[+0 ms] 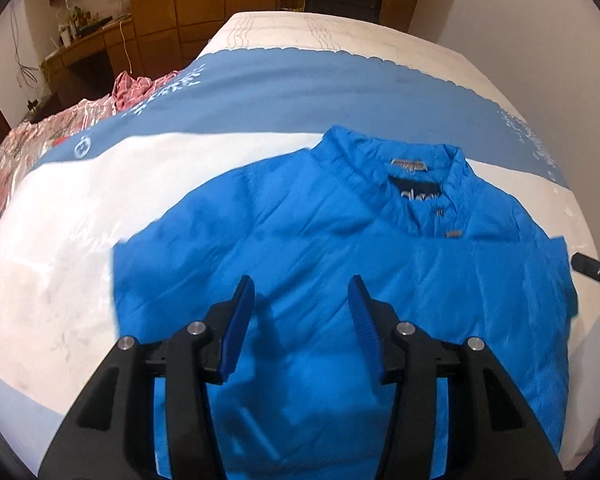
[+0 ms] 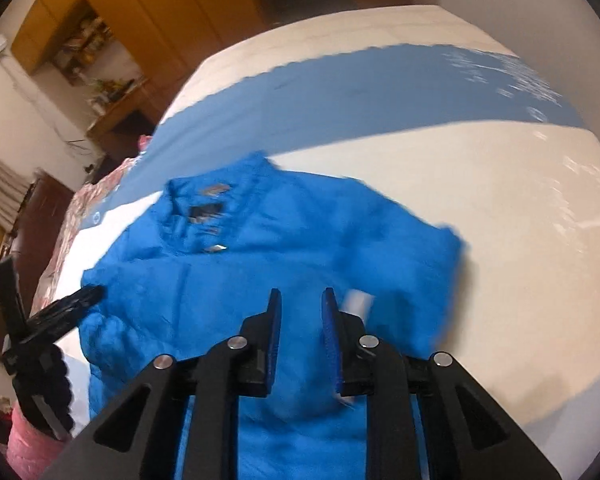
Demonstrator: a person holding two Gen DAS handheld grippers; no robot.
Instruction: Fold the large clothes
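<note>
A bright blue jacket (image 1: pixel 340 264) lies flat on the bed, collar and label at the far end, sleeves folded in. It also shows in the right wrist view (image 2: pixel 284 248). My left gripper (image 1: pixel 302 284) hovers over the jacket's near half with jaws wide apart and empty. My right gripper (image 2: pixel 300 300) hangs over the jacket's near part, jaws apart with a narrower gap and nothing between them. A white tag (image 2: pixel 356 304) shows just right of its right finger. The left gripper also shows in the right wrist view (image 2: pixel 60 308) at the jacket's left edge.
The bed cover (image 1: pixel 60 248) is white with a wide blue band (image 1: pixel 300 96) beyond the collar. Pink patterned bedding (image 1: pixel 136 88) lies at the far left edge. Wooden cabinets (image 1: pixel 204 0) and a desk stand behind the bed.
</note>
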